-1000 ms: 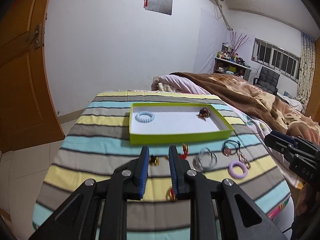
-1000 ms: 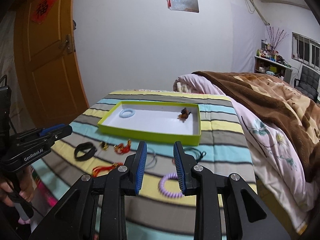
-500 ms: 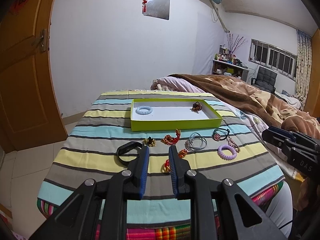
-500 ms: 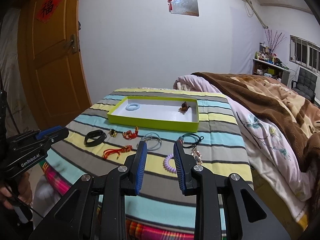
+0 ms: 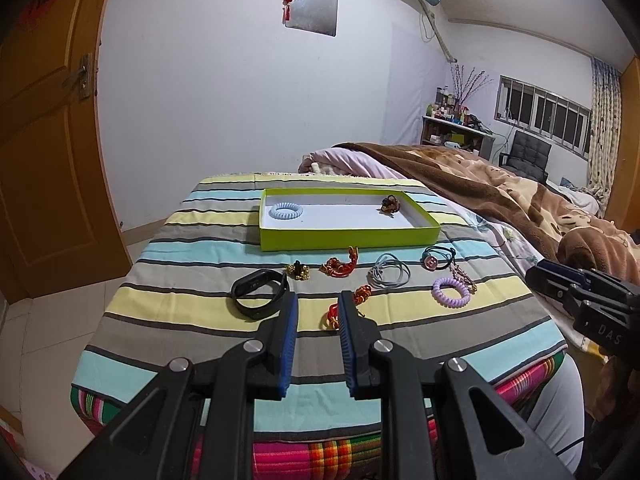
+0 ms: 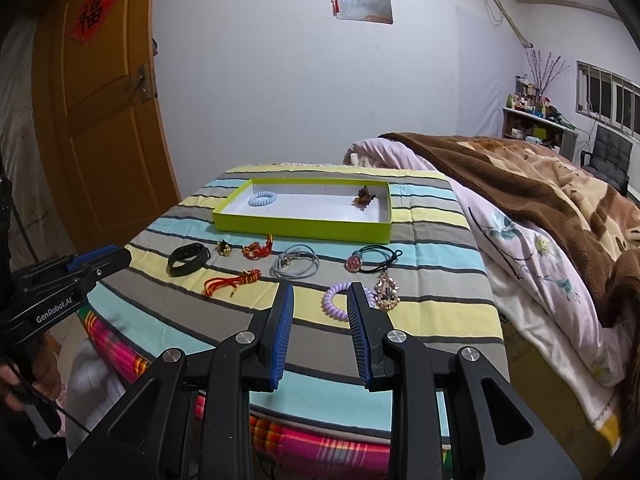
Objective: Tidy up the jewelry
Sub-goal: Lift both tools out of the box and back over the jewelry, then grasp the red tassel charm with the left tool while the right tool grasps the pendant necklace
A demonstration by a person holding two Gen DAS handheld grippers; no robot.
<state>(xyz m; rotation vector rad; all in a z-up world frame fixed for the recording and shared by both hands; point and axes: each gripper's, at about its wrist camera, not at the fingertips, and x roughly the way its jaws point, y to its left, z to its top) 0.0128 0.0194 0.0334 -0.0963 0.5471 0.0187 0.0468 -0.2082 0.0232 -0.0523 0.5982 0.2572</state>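
The green tray [image 5: 348,236] lies long side across the striped cloth [image 5: 200,300]; loose jewelry sits just before it. The left gripper [image 5: 317,312] and right gripper [image 6: 320,300] stand apart, empty.

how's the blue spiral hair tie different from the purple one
The pale blue spiral hair tie lies inside the lime green tray, at its left end; the purple spiral hair tie lies outside it on the striped cloth, in the near right part of the spread. Blue lies alone; purple has a beaded pendant beside it. Both are coiled rings lying flat.

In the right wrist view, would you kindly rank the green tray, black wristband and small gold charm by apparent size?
1. Lime-green cardboard tray
2. Black band-shaped wristband
3. Small gold charm
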